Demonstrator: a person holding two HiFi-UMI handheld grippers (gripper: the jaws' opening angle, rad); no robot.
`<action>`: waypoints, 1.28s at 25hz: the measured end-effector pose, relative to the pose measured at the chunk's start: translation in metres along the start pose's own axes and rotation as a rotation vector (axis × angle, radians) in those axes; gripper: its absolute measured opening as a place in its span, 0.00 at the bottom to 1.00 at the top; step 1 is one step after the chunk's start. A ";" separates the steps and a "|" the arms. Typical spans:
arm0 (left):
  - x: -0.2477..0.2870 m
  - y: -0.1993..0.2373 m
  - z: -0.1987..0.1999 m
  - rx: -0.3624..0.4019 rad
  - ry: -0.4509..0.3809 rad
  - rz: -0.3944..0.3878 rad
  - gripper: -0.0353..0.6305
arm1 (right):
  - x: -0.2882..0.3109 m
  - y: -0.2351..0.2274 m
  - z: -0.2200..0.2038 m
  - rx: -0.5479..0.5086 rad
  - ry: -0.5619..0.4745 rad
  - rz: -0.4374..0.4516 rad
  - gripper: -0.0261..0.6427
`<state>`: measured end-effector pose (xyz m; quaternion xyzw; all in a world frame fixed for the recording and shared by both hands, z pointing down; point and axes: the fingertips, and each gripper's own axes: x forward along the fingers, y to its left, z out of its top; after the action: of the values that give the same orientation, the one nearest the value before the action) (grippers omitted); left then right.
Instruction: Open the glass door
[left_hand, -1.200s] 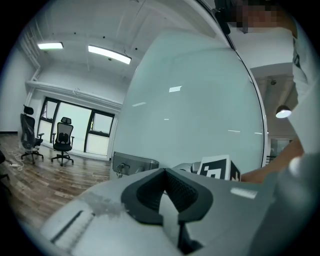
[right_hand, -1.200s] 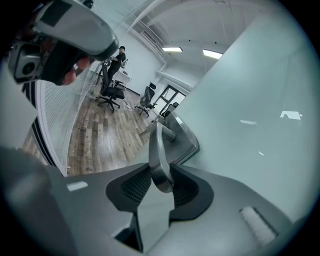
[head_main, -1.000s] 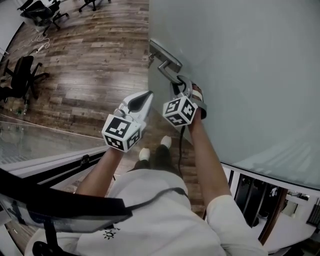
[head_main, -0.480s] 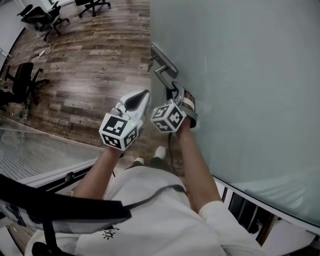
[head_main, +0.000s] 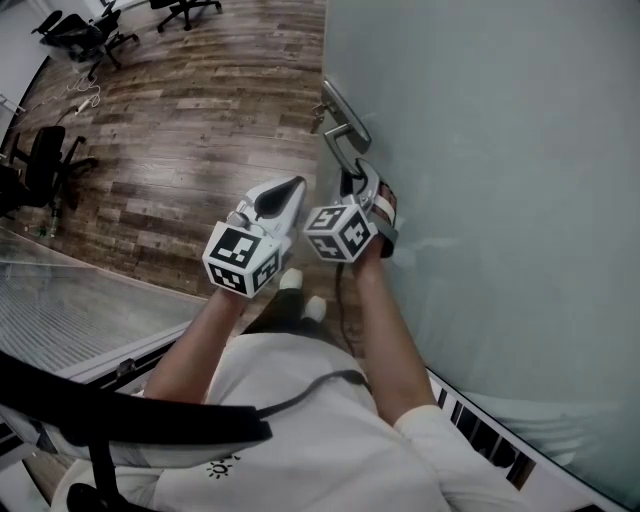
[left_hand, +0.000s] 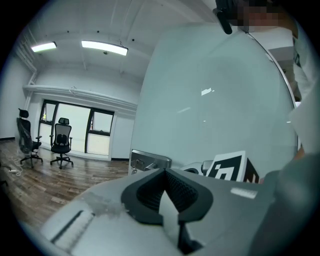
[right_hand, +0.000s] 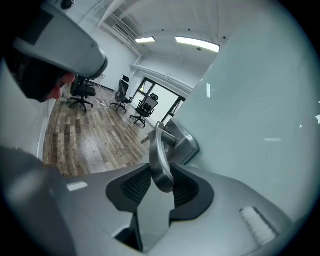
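**Operator:** What does each camera give you on my grippers?

**Spotter:** Your right gripper view settles it. Your right gripper (right_hand: 161, 182) is clamped on the door handle's lever (right_hand: 159, 160), whose rounded end sits between the ribbed pads. In the head view your marker cube (head_main: 340, 232) covers most of that grip, so only the lever (head_main: 340, 150) shows, running up to its metal plate (head_main: 347, 112). In the left gripper view your left gripper (left_hand: 165, 172) has its pads pressed together, tip to tip.

**Operator:** Where is the door from there?

**Spotter:** The frosted glass door (head_main: 500, 150) is on your right, and the handle is near its left edge. Your right gripper (head_main: 352, 180) sits just below the plate. Your left gripper (head_main: 296, 187) is just beside it on the left, apart from the handle and over the wooden floor (head_main: 180, 120). Only the gripper views show the far windows and the office chairs (left_hand: 61, 142).

**Operator:** And my arms?

**Spotter:** Both reach forward. Your right forearm (head_main: 390, 320) runs close along the glass, and your left forearm (head_main: 200, 340) angles in from the left.
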<state>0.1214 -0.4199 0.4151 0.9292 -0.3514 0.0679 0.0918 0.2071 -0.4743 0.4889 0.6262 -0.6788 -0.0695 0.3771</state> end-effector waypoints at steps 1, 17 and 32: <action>0.001 0.004 0.000 0.001 -0.004 -0.009 0.06 | 0.000 0.001 0.000 0.010 0.002 -0.007 0.22; 0.132 0.015 0.011 0.010 -0.016 -0.238 0.06 | 0.051 -0.068 -0.058 0.109 0.079 -0.104 0.22; 0.240 -0.004 0.023 0.035 0.025 -0.373 0.06 | 0.100 -0.182 -0.114 0.193 0.165 -0.208 0.22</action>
<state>0.3043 -0.5759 0.4382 0.9788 -0.1706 0.0674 0.0911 0.4276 -0.5588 0.5091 0.7302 -0.5804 0.0093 0.3604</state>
